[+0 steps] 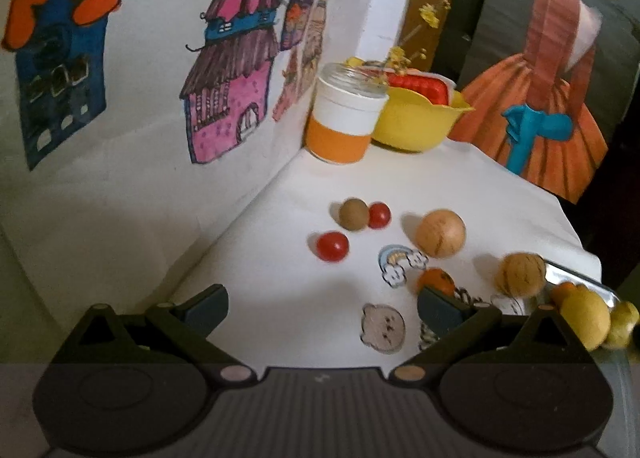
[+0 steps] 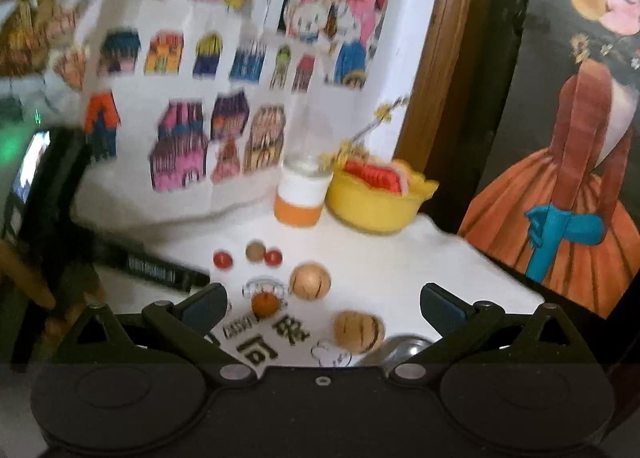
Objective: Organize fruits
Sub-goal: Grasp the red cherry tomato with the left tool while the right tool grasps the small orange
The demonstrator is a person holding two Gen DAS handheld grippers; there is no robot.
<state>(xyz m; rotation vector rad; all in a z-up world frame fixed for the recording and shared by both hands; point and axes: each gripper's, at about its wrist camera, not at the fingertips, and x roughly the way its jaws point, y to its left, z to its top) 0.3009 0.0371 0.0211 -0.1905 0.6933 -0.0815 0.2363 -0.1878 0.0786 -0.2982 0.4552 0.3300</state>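
Note:
Loose fruits lie on the white table [image 1: 460, 185]: two red cherry tomatoes [image 1: 332, 246], a brown kiwi [image 1: 353, 214], a round tan fruit [image 1: 440, 233], a second tan fruit [image 1: 521, 274] and a small orange [image 1: 436, 281]. A metal tray [image 1: 576, 278] at the right edge holds yellow lemons [image 1: 585, 318]. My left gripper [image 1: 322, 308] hovers open above the near table, nothing between its fingers. In the right wrist view the same fruits show: orange [image 2: 265, 304], tan fruits [image 2: 310, 281] [image 2: 359, 330], kiwi [image 2: 255, 252]. My right gripper [image 2: 322, 308] is open and empty above them.
A yellow bowl [image 1: 416, 121] holding a red toy slice and an orange-banded glass jar [image 1: 344, 117] stand at the back corner. Stickers dot the tablecloth. Drawings cover the left wall; a painted figure panel [image 1: 552, 97] stands right. The other gripper's dark body [image 2: 152, 266] reaches in from the left.

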